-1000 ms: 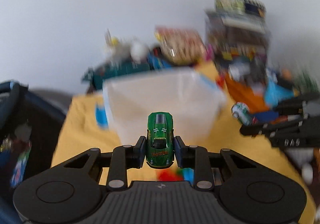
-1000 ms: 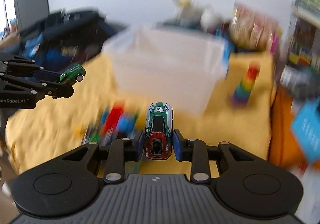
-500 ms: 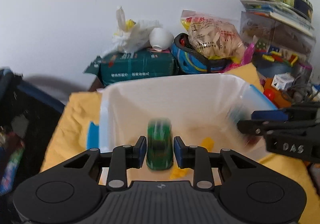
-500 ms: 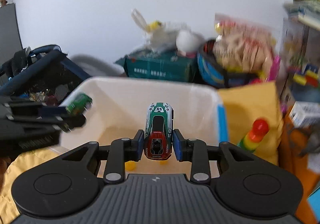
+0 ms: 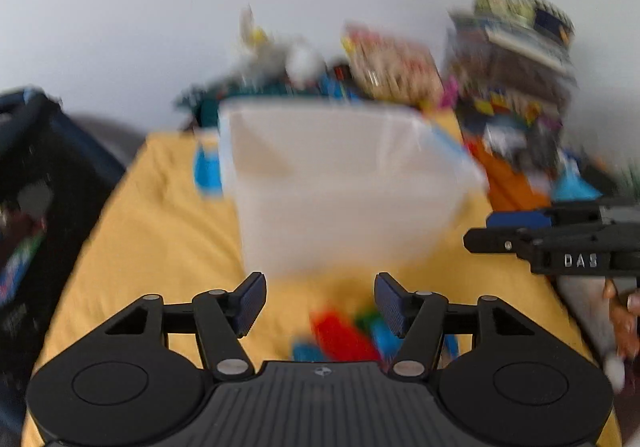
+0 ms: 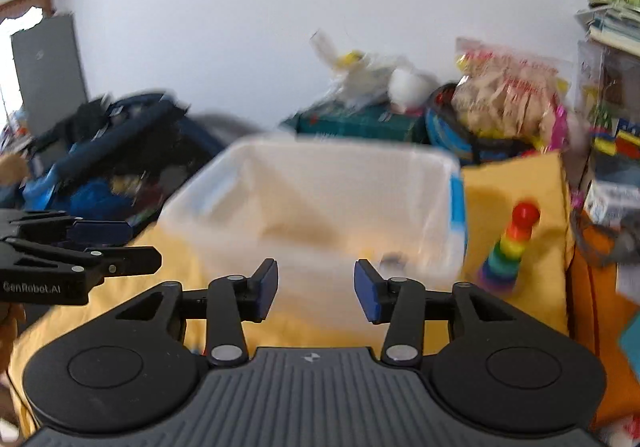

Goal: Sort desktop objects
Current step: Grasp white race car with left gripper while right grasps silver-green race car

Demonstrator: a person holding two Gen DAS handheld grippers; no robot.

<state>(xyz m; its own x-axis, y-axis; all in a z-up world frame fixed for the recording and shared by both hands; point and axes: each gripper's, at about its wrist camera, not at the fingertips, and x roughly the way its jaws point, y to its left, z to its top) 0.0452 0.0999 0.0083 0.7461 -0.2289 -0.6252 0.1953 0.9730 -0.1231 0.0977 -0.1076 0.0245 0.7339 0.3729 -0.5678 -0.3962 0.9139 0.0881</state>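
Both claws stand with their blue-padded jaws spread apart and nothing between them: the left claw (image 5: 320, 301) and the right claw (image 6: 316, 289) each hover over the yellow-covered tabletop (image 5: 160, 231), just short of the translucent white bin (image 5: 344, 183) that sits straight ahead of them. From the right wrist view the bin (image 6: 320, 203) is open at the top, with a blue handle on its right end; a small dark object (image 6: 394, 259) lies near its front right corner, just ahead of the right claw's right jaw, too blurred to identify, and the rest of the interior is smeared by motion. Below and between the left claw's jaws lies a loose cluster of red, blue and green toy pieces (image 5: 344, 331) on the yellow cloth, on the near side of the bin and outside it. To the right of the right claw, beside the bin's blue-handled end, a rainbow stacking tower (image 6: 508, 247) with a red ball on top stands upright on the tabletop. The right claw appears at the right edge of the left wrist view, level with the bin's front wall, and the left claw (image 6: 100, 251) shows likewise at the left edge of the right wrist view. Behind the bin are a dark green box (image 6: 360, 123), a white plastic bag (image 6: 360, 67) and a snack bag (image 6: 508, 87) against the pale wall.
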